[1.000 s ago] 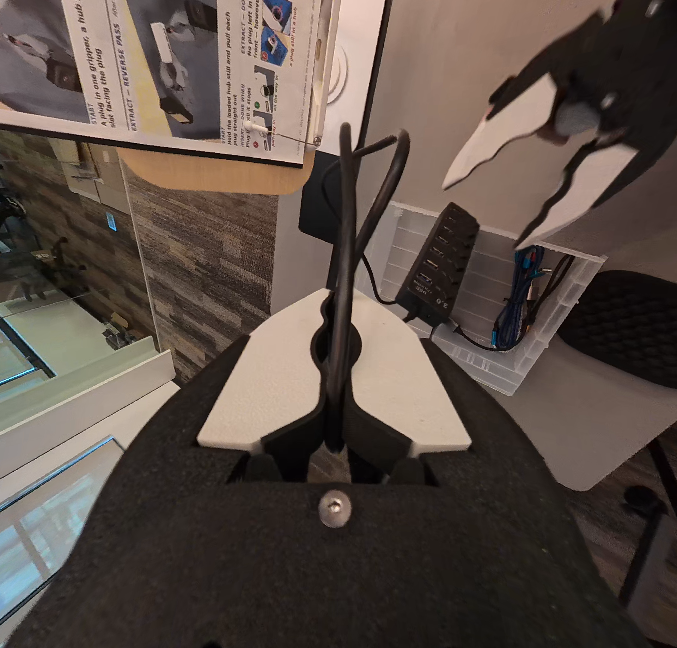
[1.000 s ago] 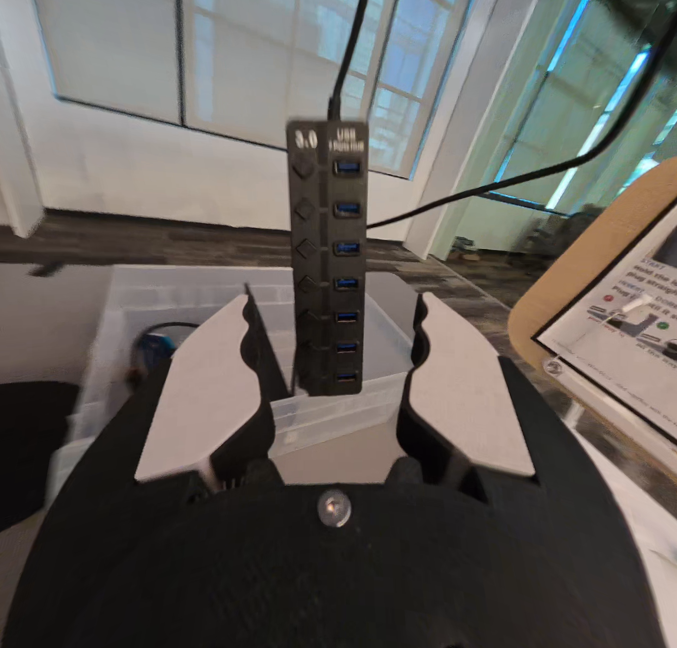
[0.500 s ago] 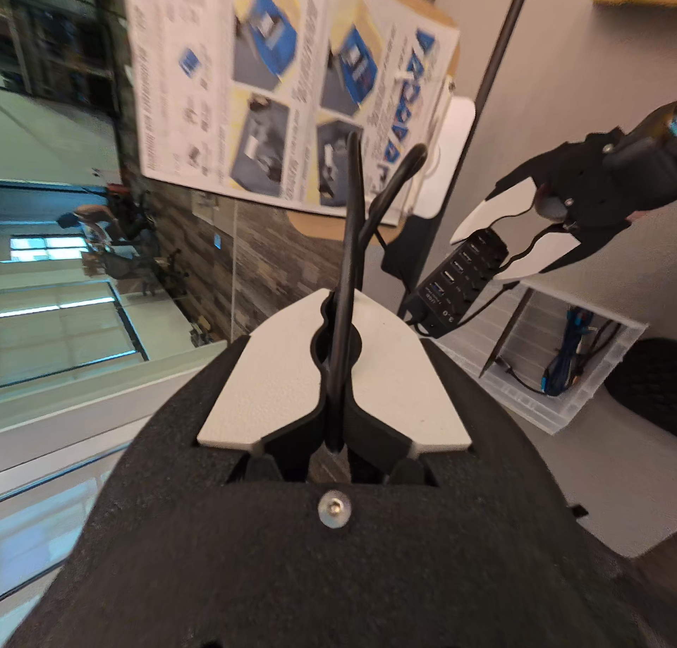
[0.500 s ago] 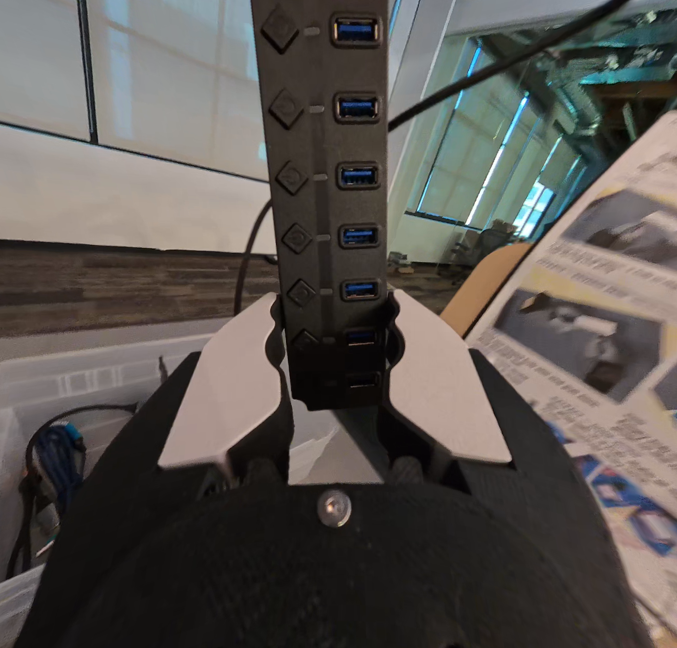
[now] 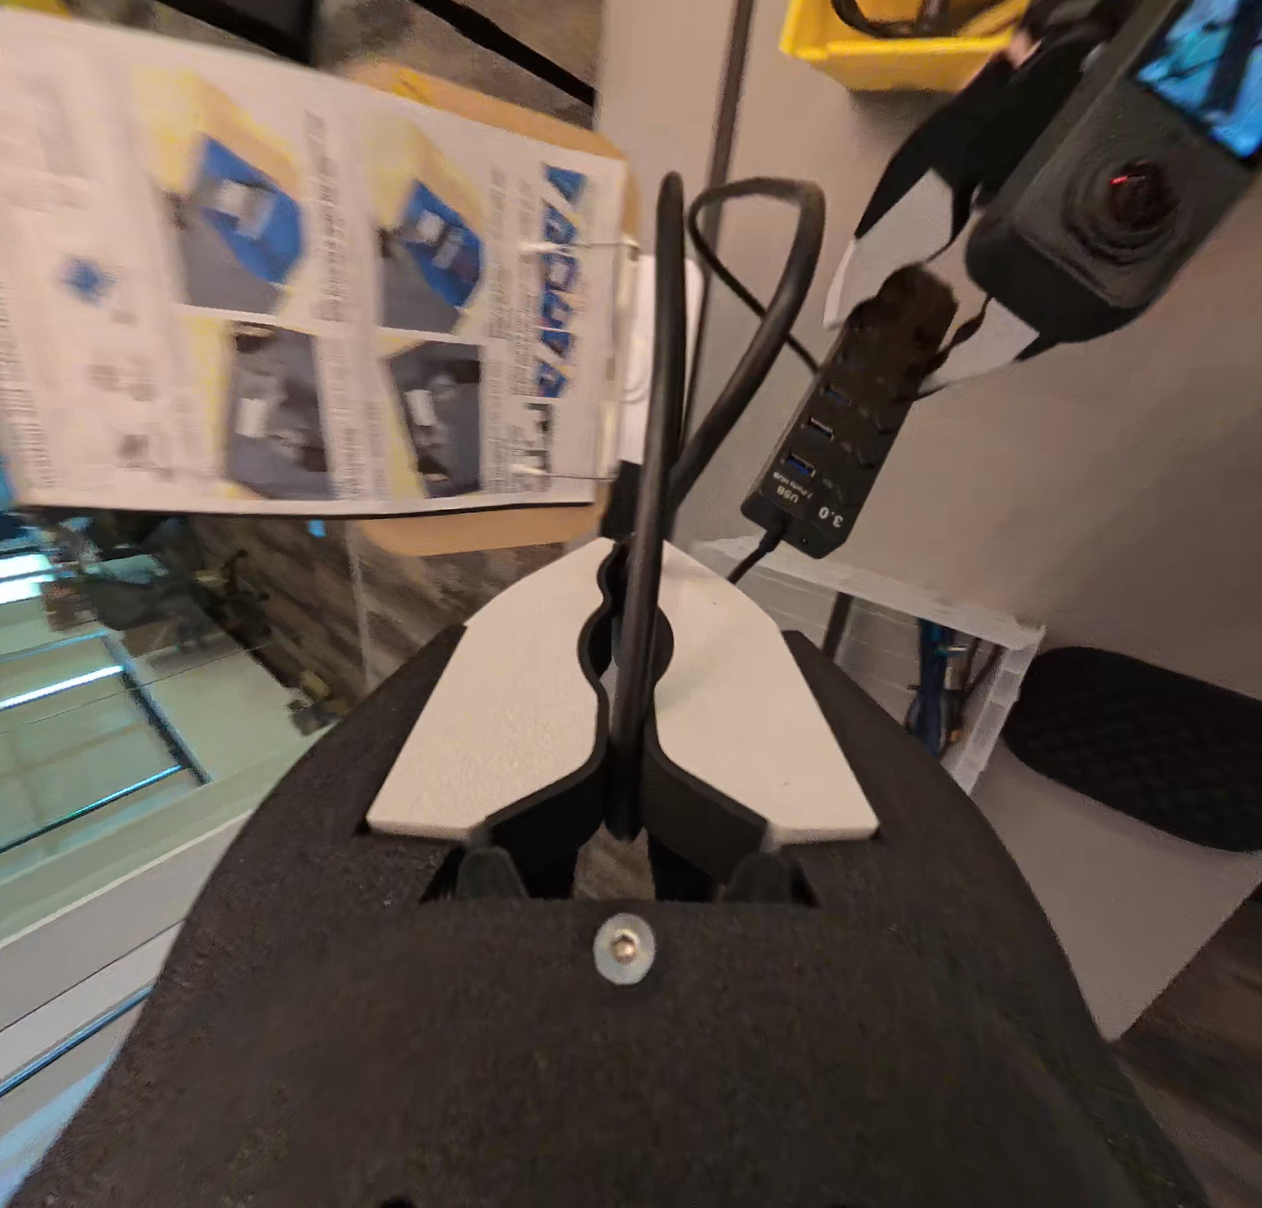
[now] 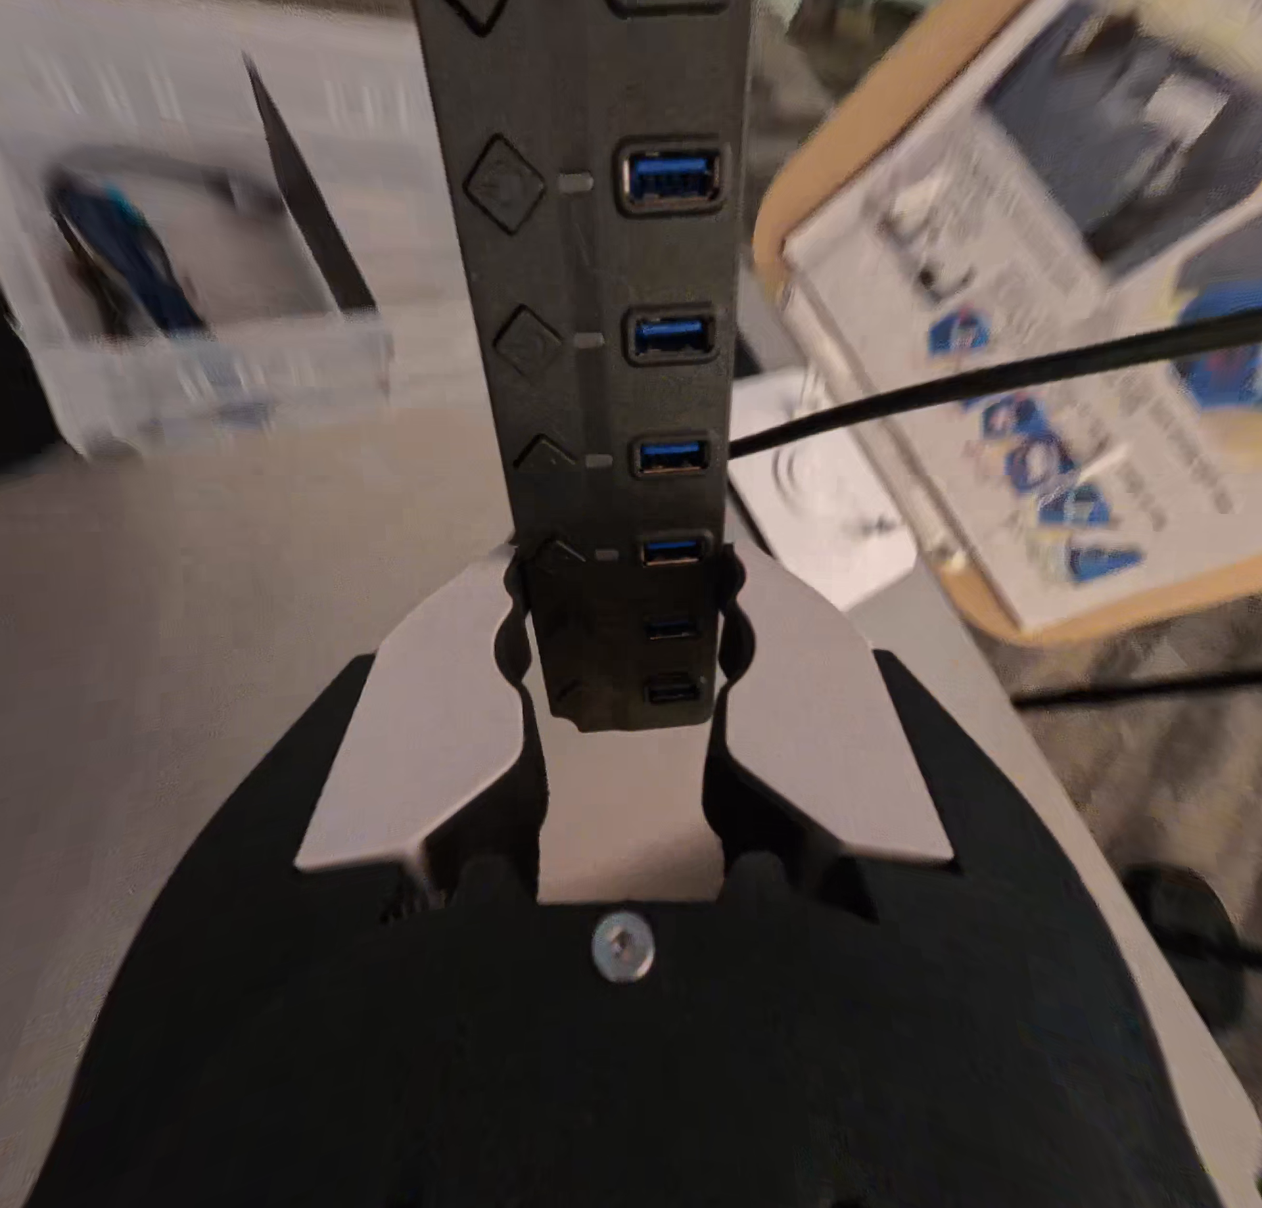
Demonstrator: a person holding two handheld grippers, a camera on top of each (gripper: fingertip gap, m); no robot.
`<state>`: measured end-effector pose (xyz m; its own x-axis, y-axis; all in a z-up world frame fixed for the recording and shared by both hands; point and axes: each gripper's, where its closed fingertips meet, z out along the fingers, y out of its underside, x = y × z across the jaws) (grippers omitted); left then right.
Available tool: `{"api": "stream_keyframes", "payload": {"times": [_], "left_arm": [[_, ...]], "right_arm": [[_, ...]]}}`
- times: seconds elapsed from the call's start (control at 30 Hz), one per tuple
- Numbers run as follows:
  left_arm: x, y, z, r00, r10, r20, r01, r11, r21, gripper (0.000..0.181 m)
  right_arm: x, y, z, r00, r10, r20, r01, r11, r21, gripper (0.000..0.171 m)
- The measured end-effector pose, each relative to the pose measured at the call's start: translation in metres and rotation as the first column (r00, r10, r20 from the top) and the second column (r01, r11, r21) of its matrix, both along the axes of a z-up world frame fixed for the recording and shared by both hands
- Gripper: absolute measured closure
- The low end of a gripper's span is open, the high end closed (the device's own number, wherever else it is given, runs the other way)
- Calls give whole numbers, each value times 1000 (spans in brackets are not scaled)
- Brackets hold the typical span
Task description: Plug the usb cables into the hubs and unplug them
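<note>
Hub and cable both gripped, nothing plugged in.

Left wrist view: left gripper (image 5: 632,629) closed tight on the black cable (image 5: 655,424), plug hidden; hub (image 5: 847,424) hangs in the air to its right, over the clear bin (image 5: 983,697). Right wrist view: right gripper (image 6: 625,601) clamps the hub (image 6: 601,322) by its lower end, visible ports look empty though blurred. Every plug-in and unplug is left.
</note>
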<state>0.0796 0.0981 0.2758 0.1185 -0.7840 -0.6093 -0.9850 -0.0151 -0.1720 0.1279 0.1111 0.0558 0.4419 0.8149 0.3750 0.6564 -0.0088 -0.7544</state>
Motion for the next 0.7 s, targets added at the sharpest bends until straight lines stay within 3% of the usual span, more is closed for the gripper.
{"api": "stream_keyframes", "payload": {"times": [0.23,0.33,0.47,0.7], "left_arm": [[-23,51,-202,992,119,-40,-126,963,-240,181],[-22,57,-268,989,97,-112,-125,949,-288,181],[-11,65,-315,991,82,-104,-112,941,-321,181],[-1,79,-341,996,89,-13,-88,938,-335,181]], "right_arm": [[33,-25,-131,966,-19,258,97,951,-294,117],[35,-26,-169,944,-44,326,163,924,-347,117],[32,-24,-195,939,-83,333,207,911,-356,117],[28,-24,-198,947,-135,293,252,876,-412,117]]}}
